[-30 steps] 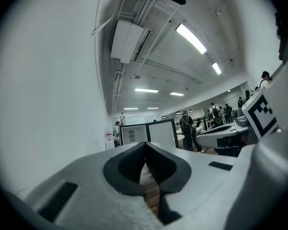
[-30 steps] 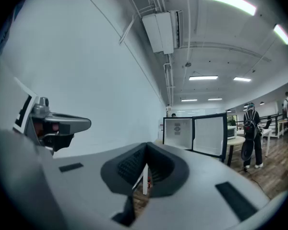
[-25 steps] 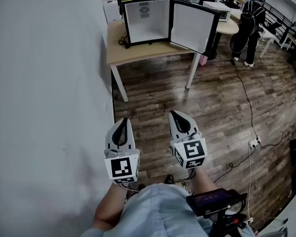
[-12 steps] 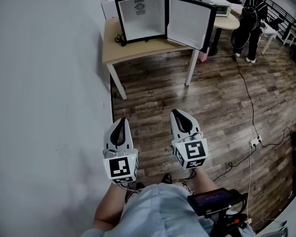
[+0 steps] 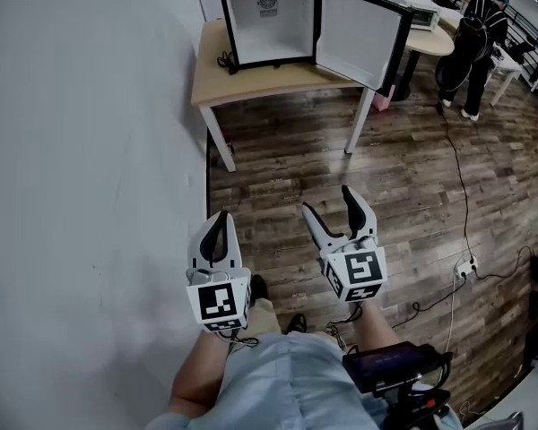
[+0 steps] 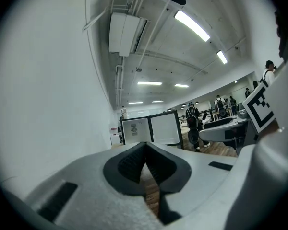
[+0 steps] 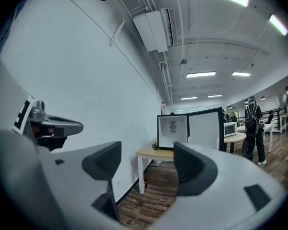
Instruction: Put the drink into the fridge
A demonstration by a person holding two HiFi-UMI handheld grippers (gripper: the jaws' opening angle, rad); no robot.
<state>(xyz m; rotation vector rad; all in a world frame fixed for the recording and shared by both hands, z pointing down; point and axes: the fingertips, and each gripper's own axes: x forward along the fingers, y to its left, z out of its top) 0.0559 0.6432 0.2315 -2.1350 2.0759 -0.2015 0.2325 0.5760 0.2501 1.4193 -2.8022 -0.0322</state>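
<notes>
Your left gripper [image 5: 221, 219]: jaws pressed together, empty. Your right gripper [image 5: 327, 201]: jaws just opening, spread, empty. Mini fridge [image 5: 269, 25] upright on table [image 5: 251, 83], top middle, door open, inside facing you.

Nothing readable here. Label [image 5: 267, 1] on the back wall inside the fridge [image 5: 271, 36], too small to make out. Black-and-white marker squares on the left gripper [image 5: 220, 216] and right gripper [image 5: 327, 201], no lettering.

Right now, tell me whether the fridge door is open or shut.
Open: the door of the fridge stands swung out to the right, baring its white interior.
</notes>
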